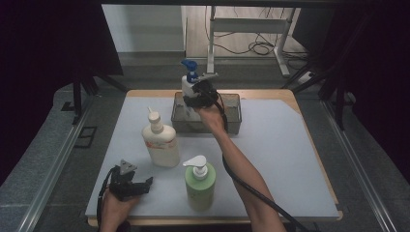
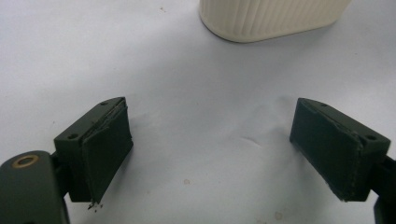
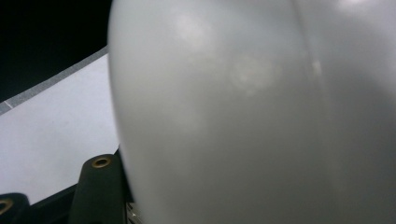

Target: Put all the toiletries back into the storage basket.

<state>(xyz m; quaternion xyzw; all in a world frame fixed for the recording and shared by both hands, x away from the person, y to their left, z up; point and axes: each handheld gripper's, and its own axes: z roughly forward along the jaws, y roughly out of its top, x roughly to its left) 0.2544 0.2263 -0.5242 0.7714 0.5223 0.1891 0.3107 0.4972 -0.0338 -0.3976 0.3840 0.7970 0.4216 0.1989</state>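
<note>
A white spray bottle [image 1: 187, 84] with a blue trigger head stands upright in my right gripper [image 1: 197, 99], which is shut on its body. The bottle hangs over the left part of a clear plastic bin [image 1: 233, 116] at the back of the table. In the right gripper view the bottle's white side [image 3: 257, 116] sits close against the camera, with one black jaw at its lower left. My left gripper [image 1: 144, 183] rests near the front left edge, open, with only bare mat between its pads [image 2: 109, 149].
A cream bottle [image 1: 160, 142] [image 2: 266, 18] with a narrow cap stands left of centre, just beyond the left gripper. A green pump bottle [image 1: 199, 186] stands near the front middle. The pale mat [image 1: 280, 159] covers the wooden table.
</note>
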